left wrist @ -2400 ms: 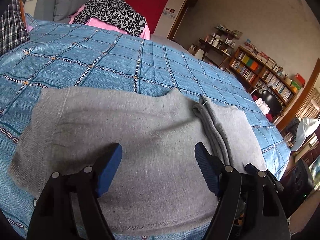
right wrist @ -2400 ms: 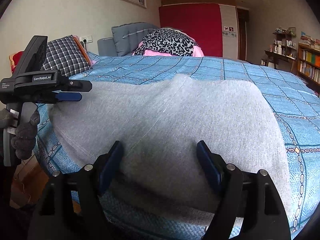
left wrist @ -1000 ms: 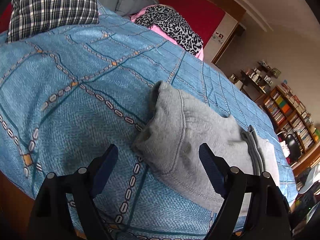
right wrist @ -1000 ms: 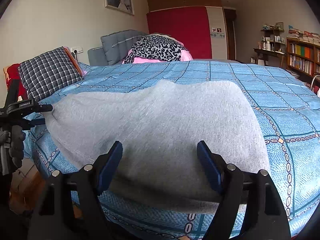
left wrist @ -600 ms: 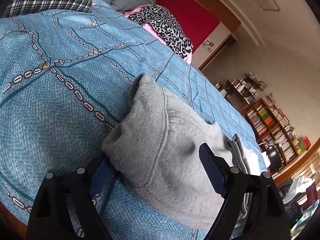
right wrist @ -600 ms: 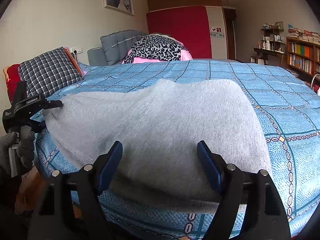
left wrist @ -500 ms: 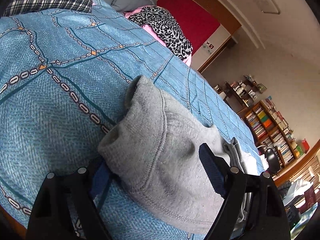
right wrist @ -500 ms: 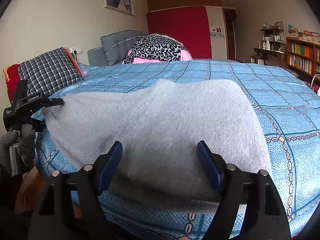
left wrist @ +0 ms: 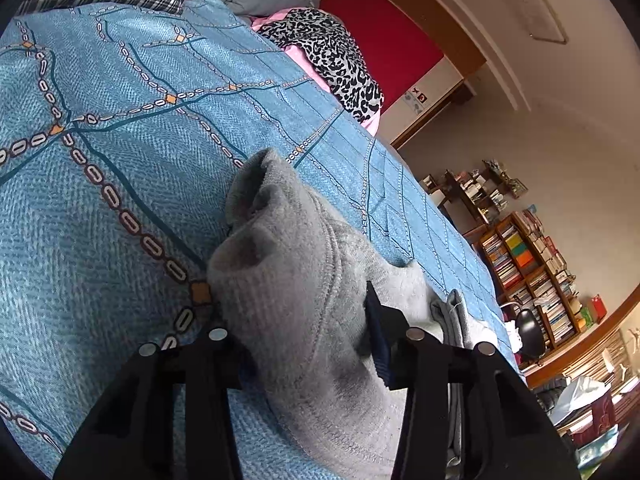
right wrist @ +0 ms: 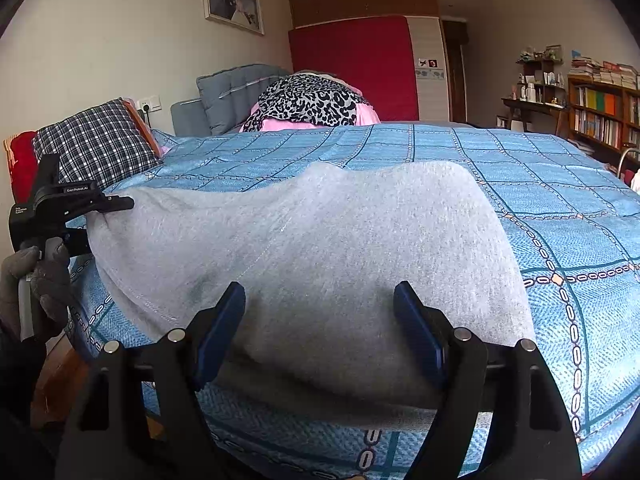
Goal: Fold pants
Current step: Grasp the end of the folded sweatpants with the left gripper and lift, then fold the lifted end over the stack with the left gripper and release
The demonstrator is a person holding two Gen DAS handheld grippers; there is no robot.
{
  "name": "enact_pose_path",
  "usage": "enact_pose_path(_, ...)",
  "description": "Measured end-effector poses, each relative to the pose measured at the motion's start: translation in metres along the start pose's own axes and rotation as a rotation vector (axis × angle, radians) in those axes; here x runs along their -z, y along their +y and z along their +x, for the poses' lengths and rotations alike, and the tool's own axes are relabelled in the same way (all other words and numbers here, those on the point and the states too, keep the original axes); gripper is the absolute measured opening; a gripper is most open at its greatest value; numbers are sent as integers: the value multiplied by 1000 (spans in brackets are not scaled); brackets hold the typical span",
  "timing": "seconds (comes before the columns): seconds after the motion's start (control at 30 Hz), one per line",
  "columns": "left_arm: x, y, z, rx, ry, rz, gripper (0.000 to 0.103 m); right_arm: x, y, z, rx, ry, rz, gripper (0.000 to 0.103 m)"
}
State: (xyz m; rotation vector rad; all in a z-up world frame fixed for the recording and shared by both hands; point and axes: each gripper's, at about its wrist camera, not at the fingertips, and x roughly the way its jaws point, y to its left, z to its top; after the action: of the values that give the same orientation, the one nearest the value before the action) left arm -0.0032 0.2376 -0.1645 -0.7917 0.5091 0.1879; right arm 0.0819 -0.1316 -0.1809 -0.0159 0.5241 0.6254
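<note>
Bedroom, blue patterned bedspread (right wrist: pixel 560 168): left gripper (left wrist: pixel 304 340) closing on grey sweatpants (right wrist: pixel 320 248) corner for folding over, right gripper (right wrist: pixel 320 320) wide open, gripping nothing.

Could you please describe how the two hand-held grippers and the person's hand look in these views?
The right hand-held gripper has black angular arms, silver round rivets and flat blue pads. The left hand-held gripper is built the same; seen from the right wrist view, its black body bears small white lettering. The hand on its pale handle wears a grey knit glove. No cables show.
</note>
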Motion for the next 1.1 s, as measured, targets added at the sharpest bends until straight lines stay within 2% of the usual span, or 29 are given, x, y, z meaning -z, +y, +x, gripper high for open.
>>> enact_pose_path(0.13,-7,-30,-9,2,-33,79,38,1,-5,-1,2,-7,15,78)
enact_pose_path(0.33,-11,-97,-15,28,-80,269,37,1,-10,-4,-1,-21,33,78)
enact_pose_path(0.53,6,-171,-5,65,-76,464,35,3,-21,-10,4,-44,70,78)
enact_pose_path(0.67,26,-217,7,84,-63,603,34,4,-30,-15,11,-64,99,78)
enact_pose_path(0.83,69,-266,23,103,-29,778,33,8,-48,-23,19,-82,157,78)
enact_pose_path(1.1,144,-318,54,123,39,1036,33,15,-73,-42,53,-117,222,78)
